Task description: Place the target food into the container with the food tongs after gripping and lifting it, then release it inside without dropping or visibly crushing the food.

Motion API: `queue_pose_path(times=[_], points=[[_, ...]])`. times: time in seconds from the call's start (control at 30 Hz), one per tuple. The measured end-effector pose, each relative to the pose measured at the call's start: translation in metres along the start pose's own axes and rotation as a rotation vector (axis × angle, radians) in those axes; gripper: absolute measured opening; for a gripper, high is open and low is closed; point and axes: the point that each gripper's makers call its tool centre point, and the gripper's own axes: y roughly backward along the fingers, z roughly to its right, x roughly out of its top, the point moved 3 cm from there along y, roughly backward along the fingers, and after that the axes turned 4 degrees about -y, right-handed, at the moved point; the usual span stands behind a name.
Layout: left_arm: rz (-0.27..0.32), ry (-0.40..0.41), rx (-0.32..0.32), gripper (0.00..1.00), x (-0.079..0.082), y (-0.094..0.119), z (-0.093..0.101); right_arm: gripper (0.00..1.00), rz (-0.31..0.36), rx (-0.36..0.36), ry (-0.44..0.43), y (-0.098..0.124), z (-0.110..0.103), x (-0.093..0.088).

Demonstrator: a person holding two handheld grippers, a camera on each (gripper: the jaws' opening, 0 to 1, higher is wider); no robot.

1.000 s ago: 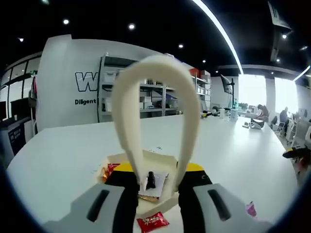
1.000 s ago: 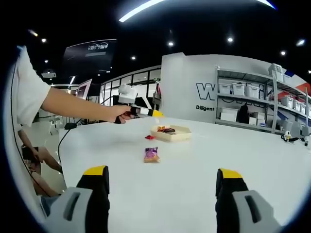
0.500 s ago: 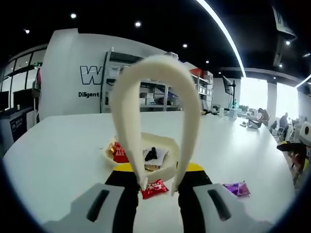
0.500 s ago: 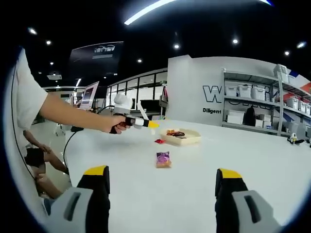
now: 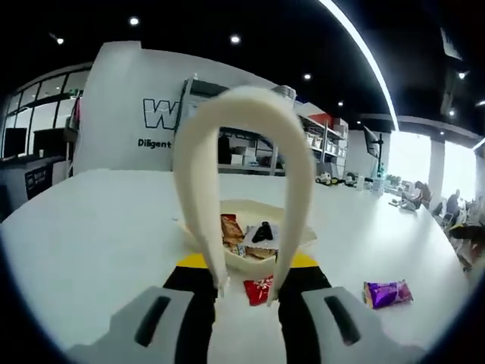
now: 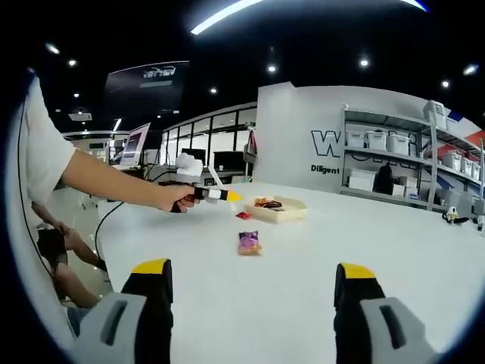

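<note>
The left gripper (image 5: 244, 284) has its jaws closed on the two arms of the cream tongs (image 5: 242, 144), holding them by the legs with the bow arching up toward the camera. The tong tips hang just above a red packet (image 5: 259, 289) lying on the table (image 5: 91, 227), just beside the near wall of the tray (image 5: 250, 264). The tips stand apart with nothing between them. The tray already holds a few wrapped snacks and a dark item. A purple packet (image 5: 387, 292) lies on the table off to the right, well apart from the tray.

The right gripper (image 6: 254, 303) is wide open and holds nothing, hovering over bare table; in its view the left gripper (image 6: 203, 192) shows in the person's hand (image 6: 176, 199), near the tray (image 6: 276, 210), with the red packet (image 6: 243, 215) and the purple packet (image 6: 248, 242) toward this side.

Risks, as I judge them: the flat, slick wrapper could slide out from the tips if they close on its edge rather than across its middle. Squeezing hard to compensate could crush what is inside. The packet sits so close to the tray that the tips could catch the wall and shove the tray. Lifting too low could snag the packet on the rim and drop it.
</note>
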Motion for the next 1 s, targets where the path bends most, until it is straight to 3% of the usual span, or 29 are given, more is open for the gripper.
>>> queue_pose_path(times=[0.1,0.17,0.4,0.5,0.73,0.8,0.9,1.0], points=[[-0.007,0.004,0.002,0.29,-0.004,-0.002,0.001,0.85,-0.002,-0.005,0.004,0.001,0.001,0.0],[-0.016,0.053,-0.013,0.29,-0.008,-0.005,0.003,0.84,-0.004,-0.007,0.004,0.001,0.001,0.001],[-0.03,0.05,-0.04,0.29,-0.012,-0.006,0.015,0.82,-0.007,-0.01,0.012,0.0,0.001,0.003],[-0.042,0.117,-0.06,0.29,-0.013,-0.005,0.025,0.82,-0.011,-0.008,0.015,-0.002,0.0,0.003],[-0.06,0.1,-0.136,0.29,-0.015,-0.003,0.057,0.81,-0.011,0.005,0.016,-0.002,-0.006,0.001],[-0.047,0.059,-0.155,0.29,-0.01,-0.002,0.067,0.81,-0.011,0.003,0.016,0.0,-0.006,0.001],[0.015,-0.007,-0.096,0.3,0.008,-0.001,0.057,0.8,-0.007,-0.003,0.01,0.003,-0.004,0.001],[0.004,-0.029,-0.076,0.3,0.011,-0.003,0.047,0.8,0.001,-0.007,0.006,0.005,-0.003,0.002]])
